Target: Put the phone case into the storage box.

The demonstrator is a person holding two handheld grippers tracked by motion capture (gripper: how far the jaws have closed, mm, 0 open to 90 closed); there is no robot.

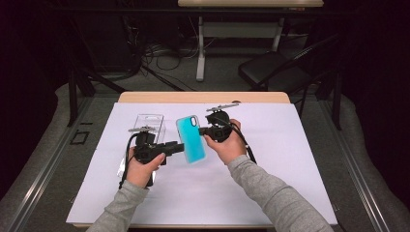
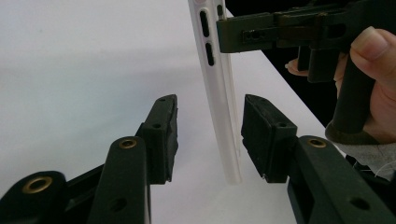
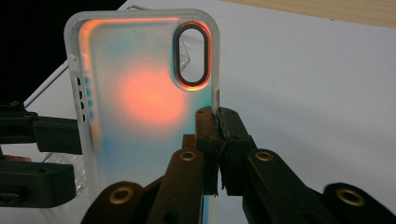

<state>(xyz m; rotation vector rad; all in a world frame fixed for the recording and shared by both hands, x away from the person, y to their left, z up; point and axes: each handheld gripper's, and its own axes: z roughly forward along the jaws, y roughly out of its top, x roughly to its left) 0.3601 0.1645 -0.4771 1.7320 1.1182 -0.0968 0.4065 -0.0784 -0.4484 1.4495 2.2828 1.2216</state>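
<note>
Left gripper [image 2: 208, 140] first: its jaws stand part open, straddling the lower edge of the translucent turquoise plastic phone case [image 1: 190, 138] without pressing it. Farther right, my right gripper [image 3: 218, 116] pinches that case's side rim, long axis upright between us.

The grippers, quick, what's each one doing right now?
Left gripper: open, its jaws on either side of the phone case edge, not pressing yet.
Right gripper: shut on the phone case's side edge.
</note>
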